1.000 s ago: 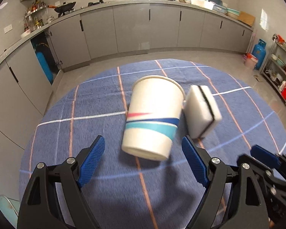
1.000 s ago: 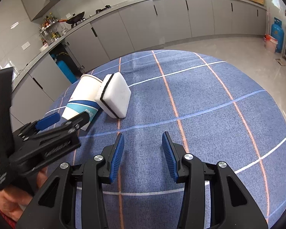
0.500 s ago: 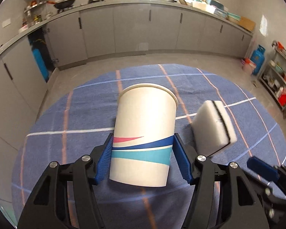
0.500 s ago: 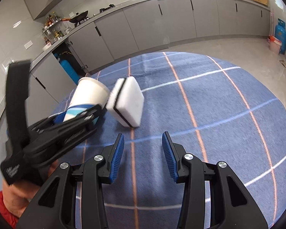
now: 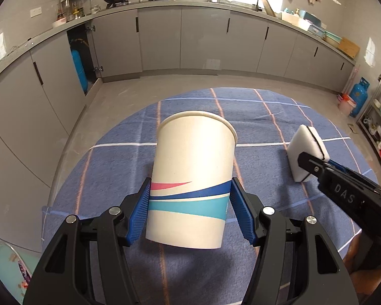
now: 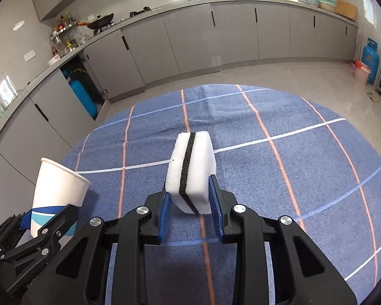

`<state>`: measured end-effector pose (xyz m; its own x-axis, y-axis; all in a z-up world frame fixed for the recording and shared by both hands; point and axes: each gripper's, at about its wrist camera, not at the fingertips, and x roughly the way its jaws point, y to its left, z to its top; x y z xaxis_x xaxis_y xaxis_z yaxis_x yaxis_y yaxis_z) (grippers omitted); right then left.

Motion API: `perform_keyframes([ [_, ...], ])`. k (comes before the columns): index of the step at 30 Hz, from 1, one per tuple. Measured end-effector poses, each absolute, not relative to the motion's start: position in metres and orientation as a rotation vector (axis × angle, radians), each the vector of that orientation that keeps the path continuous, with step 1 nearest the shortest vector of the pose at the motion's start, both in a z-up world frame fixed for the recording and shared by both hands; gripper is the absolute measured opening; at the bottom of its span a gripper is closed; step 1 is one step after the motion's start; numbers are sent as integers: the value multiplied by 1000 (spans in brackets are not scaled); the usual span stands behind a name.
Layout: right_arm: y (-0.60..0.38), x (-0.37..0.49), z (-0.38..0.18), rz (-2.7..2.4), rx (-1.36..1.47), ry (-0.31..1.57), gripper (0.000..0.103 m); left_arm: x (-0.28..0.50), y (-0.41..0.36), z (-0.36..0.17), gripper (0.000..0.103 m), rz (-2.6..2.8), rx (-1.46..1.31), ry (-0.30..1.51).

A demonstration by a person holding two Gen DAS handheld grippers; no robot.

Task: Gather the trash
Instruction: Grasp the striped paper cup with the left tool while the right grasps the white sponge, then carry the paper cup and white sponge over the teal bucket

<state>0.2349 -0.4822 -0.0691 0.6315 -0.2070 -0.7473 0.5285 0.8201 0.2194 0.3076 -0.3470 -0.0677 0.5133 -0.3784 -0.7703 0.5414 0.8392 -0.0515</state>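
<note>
A white paper cup point(image 5: 190, 178) with blue, teal and pink bands sits upright between the blue pads of my left gripper point(image 5: 189, 213), which is shut on its lower half. The cup point(image 6: 58, 190) also appears at the left of the right wrist view. A white sponge point(image 6: 190, 170) with a black middle layer stands on edge on the blue checked tablecloth point(image 6: 292, 152). My right gripper point(image 6: 188, 203) is closing on the sponge, with both pads against its lower sides. The sponge point(image 5: 304, 152) is right of the cup and apart from it.
The round table's edge point(image 5: 71, 178) drops to a grey floor on the left and far side. Grey cabinets line the walls, with a blue cylinder point(image 5: 78, 68) in an open one. A shelf rack point(image 5: 378, 127) stands right. A pale green object point(image 5: 7, 267) sits low left.
My left gripper closed on the cup and carried it left, away from the sponge. My right gripper moved left up to the sponge and narrowed around it.
</note>
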Motion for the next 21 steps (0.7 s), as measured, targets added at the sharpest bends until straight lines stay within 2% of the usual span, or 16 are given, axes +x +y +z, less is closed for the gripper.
perform_keyframes([
  [8,-458,192,-53,-393,468,751,27,284,-326,-47,60,-539,212,834],
  [21,-378,112,-27,-310,461,693,27,204,-261,-29,60,-489,217,807],
])
